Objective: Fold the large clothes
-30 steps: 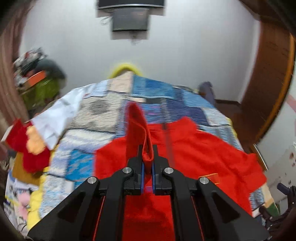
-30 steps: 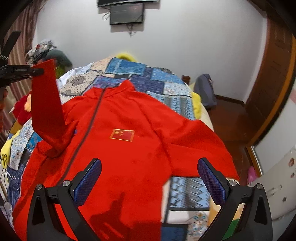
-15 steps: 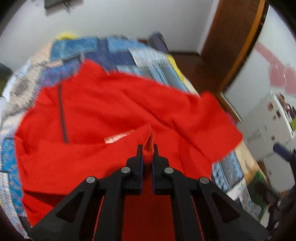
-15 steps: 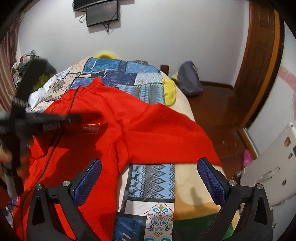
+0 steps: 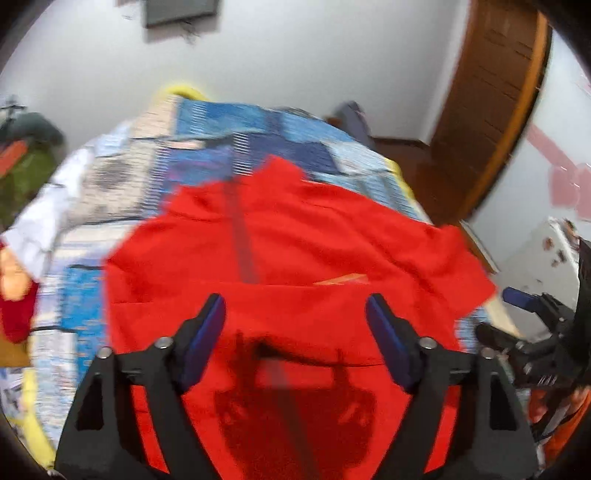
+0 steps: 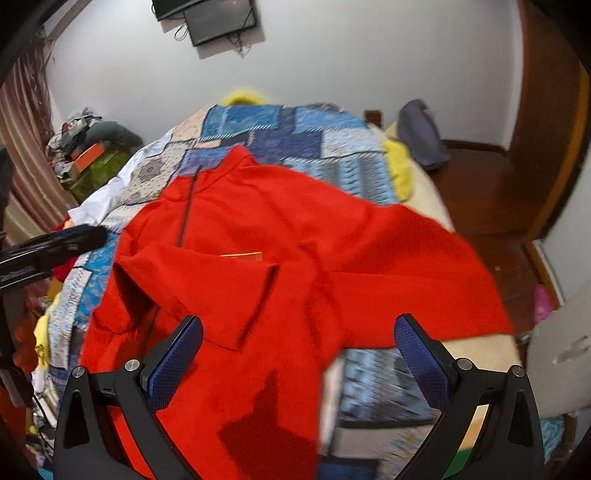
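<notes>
A red zip-front jacket lies face up on a bed covered with a blue patchwork quilt; its left sleeve is folded across the chest, partly covering a small chest patch too blurred to read, while the other sleeve lies spread toward the bed's edge. The left gripper hangs over the folded sleeve, its jaws opening and nothing between the blue pads. The right gripper is spread wide above the jacket's lower part, gripping nothing. A wall-mounted screen hangs above the headboard. A grey bag sits on the floor beside the bed, near a wooden door; a heap of clutter occupies the far corner by the striped curtain. No writing is legible.
</notes>
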